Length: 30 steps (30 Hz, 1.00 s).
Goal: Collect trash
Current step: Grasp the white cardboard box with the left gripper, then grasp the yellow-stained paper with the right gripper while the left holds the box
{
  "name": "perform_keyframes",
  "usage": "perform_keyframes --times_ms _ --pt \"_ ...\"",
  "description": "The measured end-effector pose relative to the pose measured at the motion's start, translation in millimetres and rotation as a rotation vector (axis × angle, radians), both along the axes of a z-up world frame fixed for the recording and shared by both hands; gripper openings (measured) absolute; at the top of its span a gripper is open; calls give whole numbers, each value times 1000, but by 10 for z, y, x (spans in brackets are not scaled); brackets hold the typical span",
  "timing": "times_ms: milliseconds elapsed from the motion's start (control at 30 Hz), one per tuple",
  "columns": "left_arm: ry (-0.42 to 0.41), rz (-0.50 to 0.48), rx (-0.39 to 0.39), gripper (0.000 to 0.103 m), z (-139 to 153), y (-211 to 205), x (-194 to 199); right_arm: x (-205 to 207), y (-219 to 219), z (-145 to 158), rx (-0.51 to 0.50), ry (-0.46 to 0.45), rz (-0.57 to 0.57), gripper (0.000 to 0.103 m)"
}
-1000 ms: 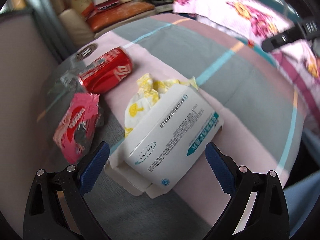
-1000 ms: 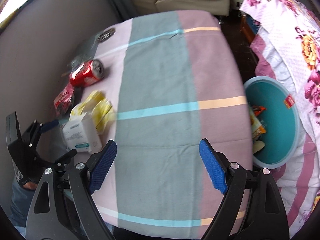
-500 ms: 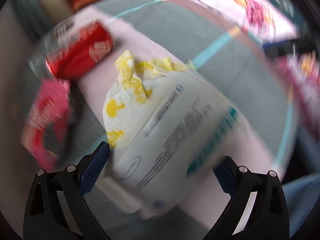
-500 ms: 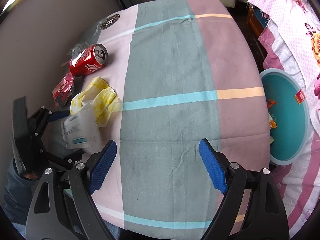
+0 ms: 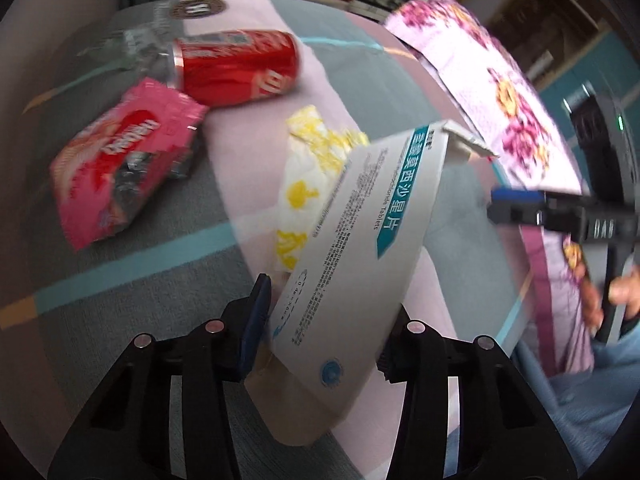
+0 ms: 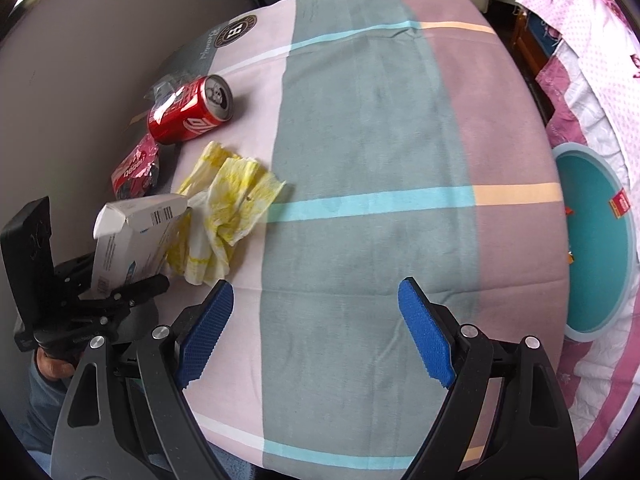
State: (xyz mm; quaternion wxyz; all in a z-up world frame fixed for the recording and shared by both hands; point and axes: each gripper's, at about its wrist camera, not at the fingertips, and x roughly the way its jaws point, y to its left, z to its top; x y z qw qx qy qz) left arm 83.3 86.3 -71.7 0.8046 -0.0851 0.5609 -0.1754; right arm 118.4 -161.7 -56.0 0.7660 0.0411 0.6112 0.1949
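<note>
The left gripper (image 5: 320, 320) was closing its jaws on the white medicine box (image 5: 360, 248), and the box was already tipped up off the striped cloth (image 6: 360, 120), with its open flap (image 5: 464, 142) sticking up at the far end. The box looked thin and empty, so a hard squeeze could crush it, and then it might slip out sideways. The grip sat near one end only, so the long free end could swing and drop. The yellow and white tissue (image 6: 228, 204) lay right beside the box and partly under it, so it might get dragged along and fall to the floor. The red can (image 6: 188, 110) and the pink wrapper (image 5: 124, 160) lay a little farther off and looked safe from a bump. The right gripper (image 6: 316, 332) hung wide open over bare cloth, holding nothing. The teal bin (image 6: 592, 240) sat low on the far side, past the table edge, so the carry across was long, and a loose box could fall short.
</note>
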Motion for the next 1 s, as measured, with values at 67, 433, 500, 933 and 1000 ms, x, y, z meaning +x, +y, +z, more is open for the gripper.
perform_keyframes --times_ms 67,433,500,933,1000 --pt "-22 21 25 47 69 21 31 -9 24 -4 1 1 6 81" --pt "-43 60 39 20 129 -116 120 22 18 40 26 6 -17 81" --pt "-55 100 38 20 199 -33 64 43 56 44 27 10 -10 81" --pt "-1 255 -17 21 29 588 -210 313 870 -124 96 53 98 81" --pt "5 258 -24 21 -5 605 -220 356 1007 -169 86 53 101 81"
